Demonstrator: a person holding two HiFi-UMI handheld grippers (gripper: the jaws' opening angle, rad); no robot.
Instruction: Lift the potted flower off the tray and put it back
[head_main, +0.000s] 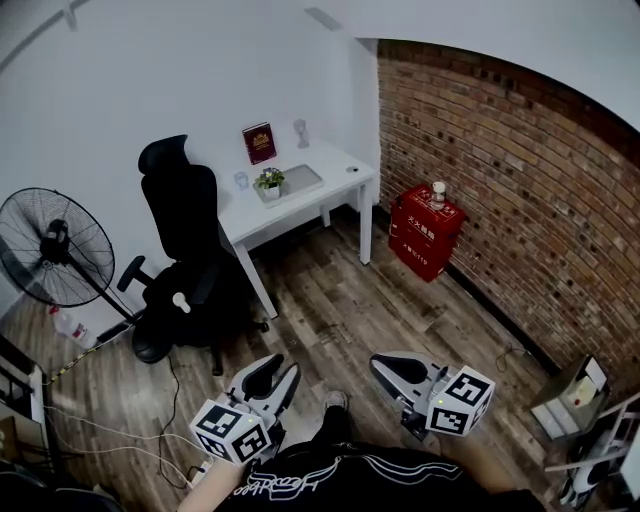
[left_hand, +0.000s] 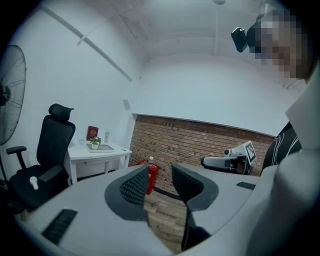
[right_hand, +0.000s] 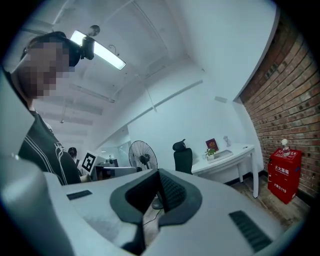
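Rough brick wall (head_main: 520, 150); wood-plank floor (head_main: 340, 310), faintly glossy; smooth matt desk (head_main: 330, 160).

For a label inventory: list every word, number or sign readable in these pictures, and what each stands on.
Nothing can be read outright.
On the red cabinet: white characters, too small to read.
On the dark red plaque standing on the white desk: gold print, too blurred.
On the black shirt: white lettering, illegible.

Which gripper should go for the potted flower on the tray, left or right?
Left, probably. Both are far from the desk, but the left gripper stands more in line with the potted flower and its jaws are apart and empty; the right gripper has its jaws together.
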